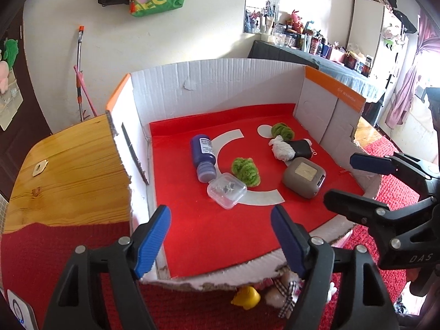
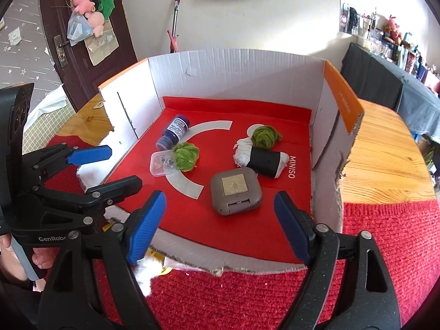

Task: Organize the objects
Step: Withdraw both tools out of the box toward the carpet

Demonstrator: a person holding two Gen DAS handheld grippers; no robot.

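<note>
Nothing looks sorted yet. Six things lie loose on the red mat in the cardboard box (image 1: pixel 220 82) on the counter (image 1: pixel 68 170): a blue bottle (image 1: pixel 203 155) on its side, a clear little case (image 1: pixel 227 189) touching it, two green fuzzy balls (image 1: pixel 245 170) (image 1: pixel 282 131), a black and white roll (image 1: pixel 291 150) and a gray square case (image 1: pixel 304 177). The left gripper (image 1: pixel 220 236) and the right gripper (image 2: pixel 220 222) both hang at the near edge, fingers wide apart, holding nothing. All the tidying is left.
</note>
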